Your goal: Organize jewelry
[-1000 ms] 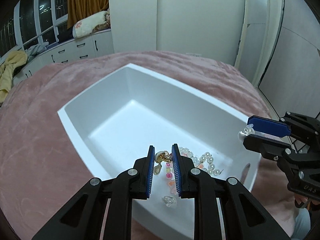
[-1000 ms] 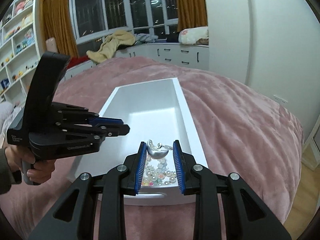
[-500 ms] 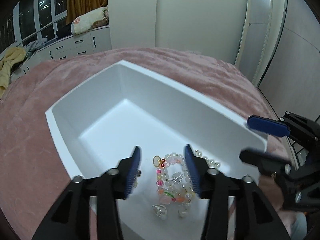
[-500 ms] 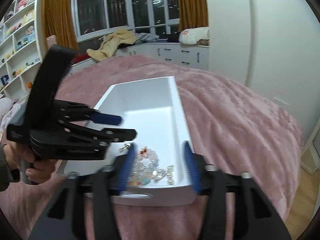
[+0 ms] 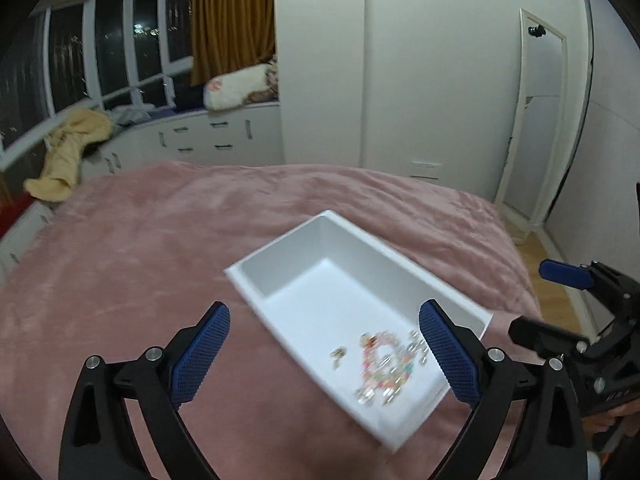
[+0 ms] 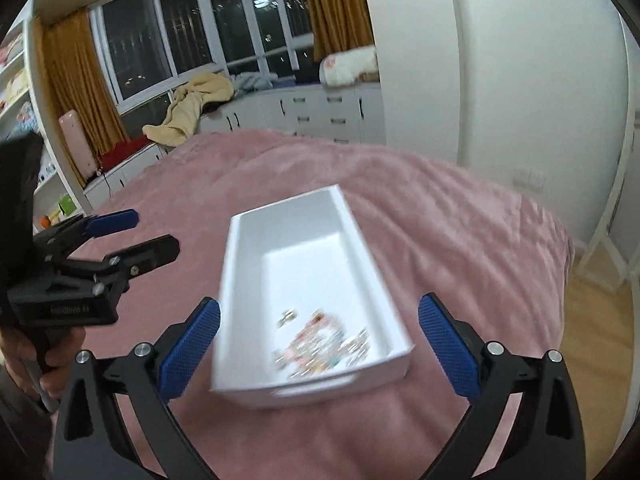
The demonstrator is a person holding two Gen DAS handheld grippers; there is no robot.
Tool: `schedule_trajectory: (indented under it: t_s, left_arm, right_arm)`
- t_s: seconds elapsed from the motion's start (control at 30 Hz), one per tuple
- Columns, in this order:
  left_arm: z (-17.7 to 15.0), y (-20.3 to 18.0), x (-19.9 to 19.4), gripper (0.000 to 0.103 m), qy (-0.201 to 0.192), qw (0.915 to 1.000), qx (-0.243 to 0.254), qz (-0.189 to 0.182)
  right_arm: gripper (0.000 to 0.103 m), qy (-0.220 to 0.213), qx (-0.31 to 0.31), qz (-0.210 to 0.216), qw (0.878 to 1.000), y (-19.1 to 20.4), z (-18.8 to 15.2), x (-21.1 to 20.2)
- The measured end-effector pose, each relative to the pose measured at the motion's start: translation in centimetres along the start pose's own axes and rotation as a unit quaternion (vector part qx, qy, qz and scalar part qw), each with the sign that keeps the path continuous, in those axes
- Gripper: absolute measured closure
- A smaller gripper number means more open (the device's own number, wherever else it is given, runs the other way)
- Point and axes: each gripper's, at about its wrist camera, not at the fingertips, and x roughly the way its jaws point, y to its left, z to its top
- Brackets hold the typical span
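Observation:
A white rectangular tray (image 5: 280,254) lies on a pink blanket; it also shows in the right wrist view (image 6: 240,264). A heap of bead and pearl jewelry (image 5: 384,364) lies at the tray's near end, also seen from the right wrist (image 6: 324,344). My left gripper (image 5: 326,350) is open wide and empty, raised above the tray's near end. My right gripper (image 6: 318,348) is open wide and empty, above the tray too. Each gripper shows in the other's view: the right one (image 5: 560,308) beside the tray's right, the left one (image 6: 132,236) at its left.
The pink blanket (image 5: 160,248) covers a bed all around the tray. White drawers (image 5: 208,140) under the windows hold a yellow cloth (image 5: 68,156) and a pillow (image 5: 240,88). A white wardrobe (image 5: 400,60) stands behind, with wooden floor (image 6: 600,340) at the right.
Both grippers opened and dropped their jewelry pieces into the tray, then rose and pulled back, so the tray looks smaller and farther away.

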Motion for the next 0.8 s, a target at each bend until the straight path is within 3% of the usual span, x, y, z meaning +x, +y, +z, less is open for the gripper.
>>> schedule_trajectory:
  t_s: [0.17,0.5,0.8]
  left_arm:
    - [-3.1,0.9,-5.1,0.006,0.019,0.9996,-0.004,0.019]
    - [-9.4,0.3,-13.4,0.007,0.023,0.9989,-0.004,0.042]
    - [-12.1,-0.4,-15.2,0.007,0.035,0.9983,-0.018,0.042]
  right_arm:
    - [0.005,0.042,0.015,-0.035,0.998,3.2,-2.1,-1.9]
    - [0.005,0.060,0.002,-0.070,0.996,7.2,-5.8,-5.2]
    - [0.005,0.053,-0.013,-0.089,0.995,9.5,-7.8,-7.8]
